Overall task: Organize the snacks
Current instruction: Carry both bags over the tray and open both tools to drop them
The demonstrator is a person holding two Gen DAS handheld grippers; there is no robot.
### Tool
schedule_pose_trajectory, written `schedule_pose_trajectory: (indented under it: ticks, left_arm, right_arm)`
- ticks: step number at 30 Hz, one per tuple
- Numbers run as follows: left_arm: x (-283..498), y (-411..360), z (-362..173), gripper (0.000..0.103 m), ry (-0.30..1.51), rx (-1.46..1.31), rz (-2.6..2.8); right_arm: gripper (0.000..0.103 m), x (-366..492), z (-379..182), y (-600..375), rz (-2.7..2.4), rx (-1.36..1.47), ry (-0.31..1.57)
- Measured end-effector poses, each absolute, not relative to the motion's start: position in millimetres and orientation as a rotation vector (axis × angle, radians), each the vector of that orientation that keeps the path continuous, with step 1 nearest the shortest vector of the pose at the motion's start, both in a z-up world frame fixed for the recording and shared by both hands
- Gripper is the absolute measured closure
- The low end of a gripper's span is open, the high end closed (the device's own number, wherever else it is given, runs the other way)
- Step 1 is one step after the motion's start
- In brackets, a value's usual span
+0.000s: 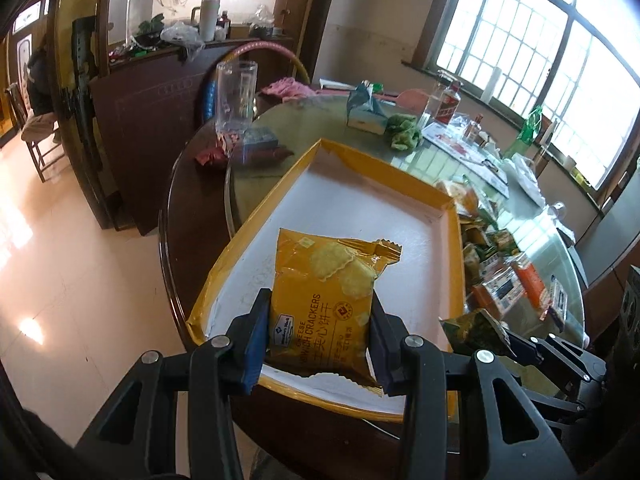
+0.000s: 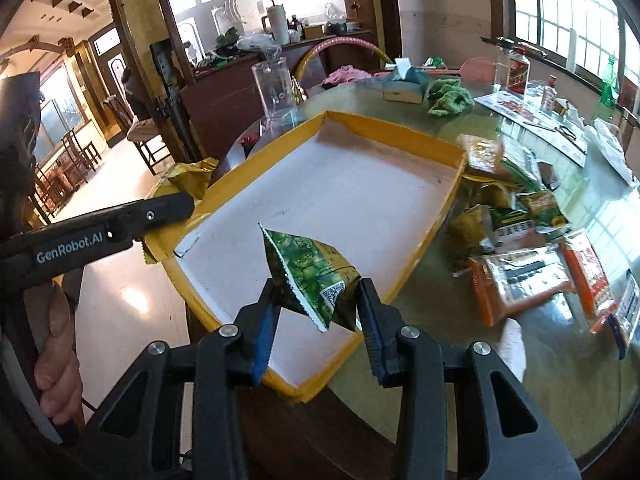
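Both grippers hang over the near end of the empty yellow tray [image 2: 400,136]. The left gripper [image 1: 320,332] is clamped on the cheese cracker packet [image 1: 324,292], the right gripper [image 2: 318,312] on the green snack pouch [image 2: 316,276]; the tray floor lies directly below each.

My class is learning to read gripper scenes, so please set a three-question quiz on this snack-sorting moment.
1. True or false: the left gripper is shut on the yellow cracker packet.
2. What does the right gripper hold? A green snack packet; B glass bottle; C tissue box.
3. Fill in: both packets hang over the ____-rimmed tray.

Key: 1 true. 2 A. 3 yellow.
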State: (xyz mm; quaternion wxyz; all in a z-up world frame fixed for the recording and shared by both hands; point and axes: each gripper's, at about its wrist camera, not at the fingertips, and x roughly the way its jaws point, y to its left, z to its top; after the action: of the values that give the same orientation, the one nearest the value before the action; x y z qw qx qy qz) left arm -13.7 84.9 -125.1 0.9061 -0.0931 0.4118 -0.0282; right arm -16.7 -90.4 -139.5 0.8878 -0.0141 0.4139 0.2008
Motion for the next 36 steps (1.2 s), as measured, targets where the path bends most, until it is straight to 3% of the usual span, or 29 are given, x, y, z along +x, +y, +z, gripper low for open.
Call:
schedule_pose_trajectory:
  ticks: [20, 25, 27, 31, 36]
  left_arm:
    - [10.9, 96.8, -169.7, 0.059, 0.997, -0.161, 0.012]
    - [15.6, 97.8, -176.3, 0.05, 1.025, -0.174, 0.01]
    - [14.9, 100.0, -173.9, 0.04, 1.015, -0.194, 0.006]
    - [8.7, 101.1, -161.9, 0.032, 0.959, -0.206, 0.015]
    - [-0.1, 94.2, -146.0, 0.025, 0.917, -0.22, -0.02]
  right_arm:
    - [0.062, 20.8, -192.4, -50.9, 0.401, -0.111, 0.987]
    - [0.06, 23.3, -193.8, -49.1, 0.385, -0.124, 0.987]
    - [0.057, 22.5, -193.8, -48.0, 0.393, -0.127, 0.987]
    - [0.03, 17.0, -186.6, -49.0, 0.397, -0.122, 0.957]
    - [0.027, 8.5, -174.4, -60.3, 0.406, -0.088, 0.927]
